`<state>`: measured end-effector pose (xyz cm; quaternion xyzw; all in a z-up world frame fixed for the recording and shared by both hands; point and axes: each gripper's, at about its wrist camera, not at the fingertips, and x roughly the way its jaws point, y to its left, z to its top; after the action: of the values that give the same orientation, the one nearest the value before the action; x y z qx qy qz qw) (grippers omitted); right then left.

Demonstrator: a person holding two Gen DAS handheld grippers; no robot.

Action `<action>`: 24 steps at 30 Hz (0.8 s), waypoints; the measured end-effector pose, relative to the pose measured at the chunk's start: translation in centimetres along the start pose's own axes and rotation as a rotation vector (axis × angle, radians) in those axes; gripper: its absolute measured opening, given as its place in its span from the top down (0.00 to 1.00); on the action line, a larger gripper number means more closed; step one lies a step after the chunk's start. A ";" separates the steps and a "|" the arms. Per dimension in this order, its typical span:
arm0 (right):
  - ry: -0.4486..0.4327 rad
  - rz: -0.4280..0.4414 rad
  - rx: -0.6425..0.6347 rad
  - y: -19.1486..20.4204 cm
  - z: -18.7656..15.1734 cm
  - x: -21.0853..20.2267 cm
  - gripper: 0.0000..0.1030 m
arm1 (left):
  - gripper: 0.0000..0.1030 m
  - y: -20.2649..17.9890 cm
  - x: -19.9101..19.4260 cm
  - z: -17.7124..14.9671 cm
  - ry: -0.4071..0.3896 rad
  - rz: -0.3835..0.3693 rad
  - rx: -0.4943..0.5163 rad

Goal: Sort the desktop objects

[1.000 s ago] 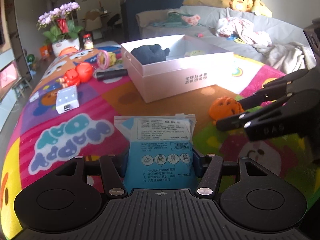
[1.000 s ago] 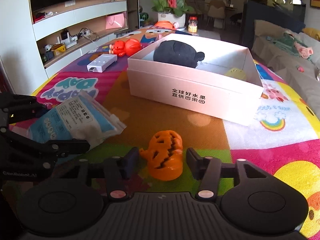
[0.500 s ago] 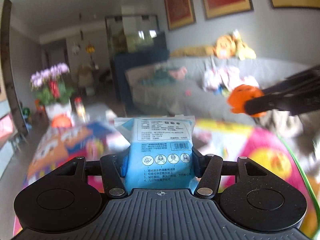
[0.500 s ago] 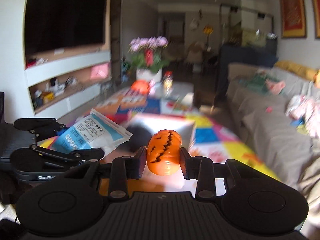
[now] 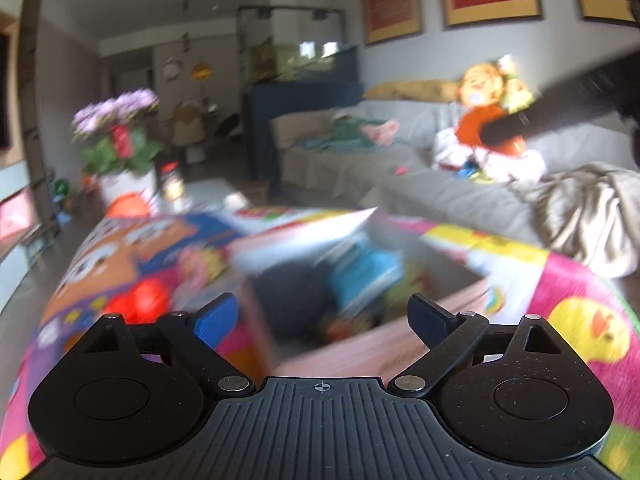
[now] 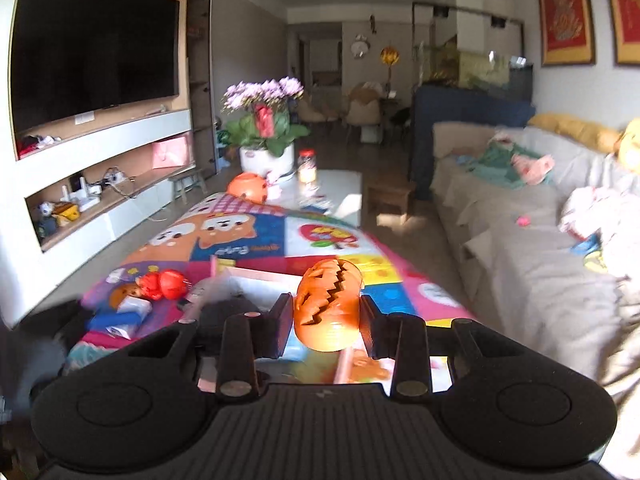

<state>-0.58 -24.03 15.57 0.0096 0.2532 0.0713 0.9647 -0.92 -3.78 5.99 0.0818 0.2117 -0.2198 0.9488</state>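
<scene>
— Pumpkin toy (image 6: pixel 329 304), the orange one with the jagged carved mouth: where is it in the right wrist view?

— Clamped between the two fingers of the right gripper (image 6: pixel 326 326), pads pressing it on both sides, held up above the near end of the cartoon-print mat (image 6: pixel 256 240). Below it a pale edge of the white box (image 6: pixel 256 274) shows, mostly hidden by the gripper.

— What else lies on the mat there?

— A red round toy (image 6: pixel 162 284) near the mat's left edge, and a blurred blue and white packet (image 6: pixel 120 318) toward the near left corner. At the far end stands a white pot of purple orchids (image 6: pixel 264 128) with a jar (image 6: pixel 307 166) beside it and an orange ball-shaped thing (image 6: pixel 248 187) in front.

— And the left wrist view?

— Heavily blurred. The left gripper (image 5: pixel 322 314) hangs over the open white box (image 5: pixel 384 344), its jaws spreading apart with nothing gripped between them. Inside the box, beyond the fingers, lie a dark soft lump (image 5: pixel 294 296) and a blue packet (image 5: pixel 370 274); whether the packet has settled on the box floor I cannot tell.

— Is the pumpkin visible there too?

— Yes, at the upper right, orange (image 5: pixel 474 128), held by the dark fingers of the right gripper (image 5: pixel 508 128), in front of the grey sofa (image 5: pixel 440 196). The red toy (image 5: pixel 138 302) sits near the mat's left edge.
</scene>
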 end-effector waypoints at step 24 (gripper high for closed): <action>0.389 0.002 -0.103 16.1 5.9 28.6 0.29 | 0.03 11.2 -1.2 -6.8 0.056 0.224 -0.279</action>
<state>24.85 -3.93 7.65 -0.0535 0.4306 0.0856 0.8969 0.73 8.34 1.12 -0.0218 0.2559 -0.0790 0.9632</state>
